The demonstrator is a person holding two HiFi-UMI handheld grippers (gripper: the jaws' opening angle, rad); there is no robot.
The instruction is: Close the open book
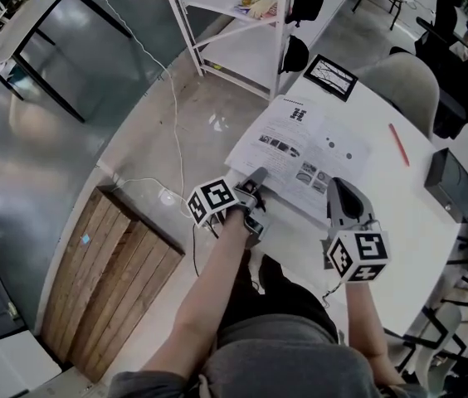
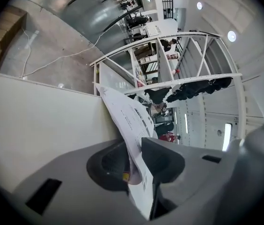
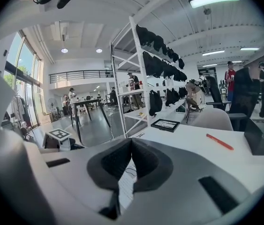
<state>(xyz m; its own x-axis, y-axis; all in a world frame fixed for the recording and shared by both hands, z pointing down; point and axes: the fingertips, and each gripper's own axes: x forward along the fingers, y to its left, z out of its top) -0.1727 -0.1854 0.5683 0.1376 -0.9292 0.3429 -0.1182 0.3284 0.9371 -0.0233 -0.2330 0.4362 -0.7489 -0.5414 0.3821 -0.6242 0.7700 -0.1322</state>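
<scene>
My left gripper (image 1: 259, 177) has its jaws clamped on a page (image 2: 127, 111) at the near left edge of the open book (image 1: 300, 143). The sheet runs up between the two pads and stands lifted off the desk (image 1: 404, 222). My right gripper (image 1: 336, 184) rests at the book's near right edge. Its jaws are together at the tips, and a strip of printed page shows below them.

The book lies spread on the white desk, straight ahead of me, with both grippers at its near edge. Beyond its far corner sits a black-framed board (image 1: 329, 77), near the book but apart from it. A red pen (image 1: 397, 144) lies to the right, well apart from the pages. A black box (image 1: 451, 185) sits further right, near the desk's rim. A grey chair (image 1: 404, 81) stands behind the desk, and a white shelf rack (image 1: 242, 23) stands past its far side with dark things hanging on it. On the floor to my left a white cable (image 1: 174, 131) trails towards a wooden panel (image 1: 109, 272).

The pages carry lines of print and small pictures, too small to read. The cubes on both grippers bear black-and-white square markers, no words.
</scene>
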